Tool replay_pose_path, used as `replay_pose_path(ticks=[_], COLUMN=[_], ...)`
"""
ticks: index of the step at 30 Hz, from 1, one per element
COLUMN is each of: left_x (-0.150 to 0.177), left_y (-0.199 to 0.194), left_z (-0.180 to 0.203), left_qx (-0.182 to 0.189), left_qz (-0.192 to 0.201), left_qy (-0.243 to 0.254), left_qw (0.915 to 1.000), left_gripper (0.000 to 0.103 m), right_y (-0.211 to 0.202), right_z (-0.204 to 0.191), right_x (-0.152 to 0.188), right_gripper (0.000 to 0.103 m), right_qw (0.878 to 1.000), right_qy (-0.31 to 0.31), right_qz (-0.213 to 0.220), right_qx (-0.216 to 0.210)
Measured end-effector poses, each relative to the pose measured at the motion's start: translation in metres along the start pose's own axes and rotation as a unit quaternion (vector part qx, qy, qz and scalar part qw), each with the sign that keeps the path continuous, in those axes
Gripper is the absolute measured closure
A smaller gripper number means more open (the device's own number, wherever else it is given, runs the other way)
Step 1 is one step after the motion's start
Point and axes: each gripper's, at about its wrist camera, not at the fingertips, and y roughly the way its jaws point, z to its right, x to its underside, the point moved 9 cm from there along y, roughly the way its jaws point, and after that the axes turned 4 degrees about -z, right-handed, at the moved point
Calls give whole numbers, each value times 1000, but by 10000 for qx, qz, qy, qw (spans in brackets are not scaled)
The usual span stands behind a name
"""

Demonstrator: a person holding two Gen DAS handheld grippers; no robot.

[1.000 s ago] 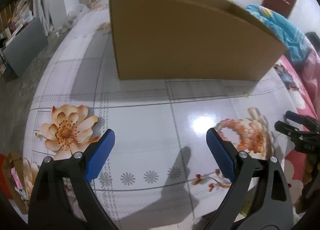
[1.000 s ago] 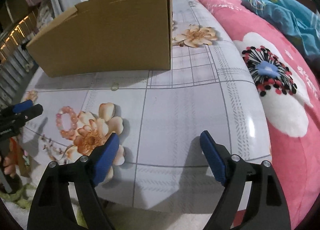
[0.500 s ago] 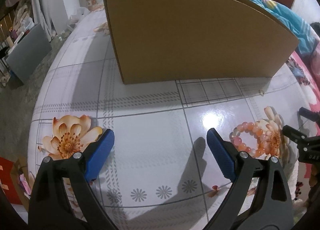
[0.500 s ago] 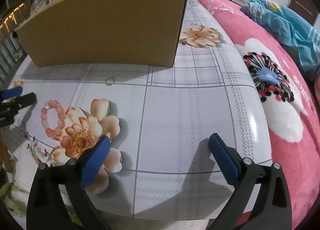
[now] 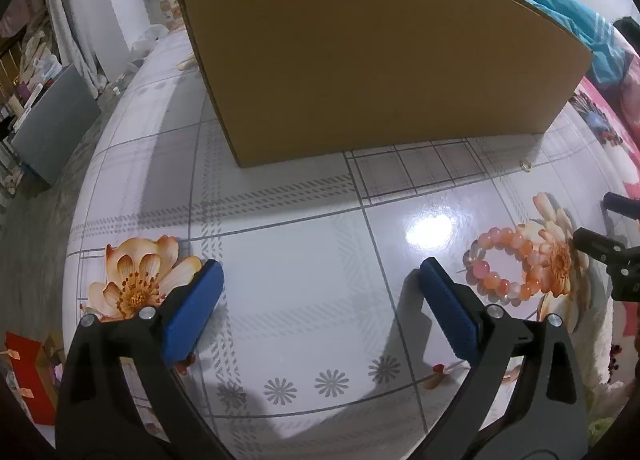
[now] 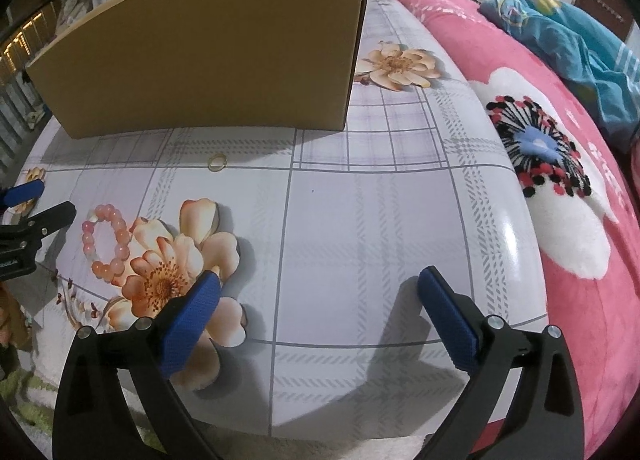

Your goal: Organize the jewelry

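A pink bead bracelet point(image 5: 508, 264) lies flat on the flowered tablecloth, just right of my left gripper's right finger; in the right wrist view the bracelet point(image 6: 106, 244) lies left of my right gripper. A small gold ring point(image 5: 526, 164) point(image 6: 217, 161) rests near the front of the cardboard box point(image 5: 372, 59) point(image 6: 208, 51). My left gripper point(image 5: 320, 284) hovers over bare cloth, its jaws opening with nothing between them. My right gripper point(image 6: 320, 292) stands open and holds nothing.
The tall box wall blocks the far side of the table point(image 5: 304, 227). A bed with a pink blanket point(image 6: 560, 147) and blue bedding point(image 6: 568, 31) borders the table's right edge. Floor clutter and a grey panel point(image 5: 56, 119) lie to the left.
Both views have shifted toward the box, which now fills more of each frame. The bracelet appears nearer the left gripper's right finger. The right jaws have spread wider.
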Motion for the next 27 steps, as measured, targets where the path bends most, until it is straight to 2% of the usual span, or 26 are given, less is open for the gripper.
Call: replay_pose_path(ticks=[14,27], left_x=[-2,-3], left_y=[1,3], left_z=[1,0], left_qx=[100,142], left_qz=[-15,-119], left_qy=[220,363], left_qw=[9997,9992], left_gripper=[8,7], right_y=[3,7], right_z=[0,5], right_x=[-3,-7], right_gripper=[6,6], right_qw=[9995,9992], right_qy=[169,311], right_qz=[-256,-245], right_qx=[84,5])
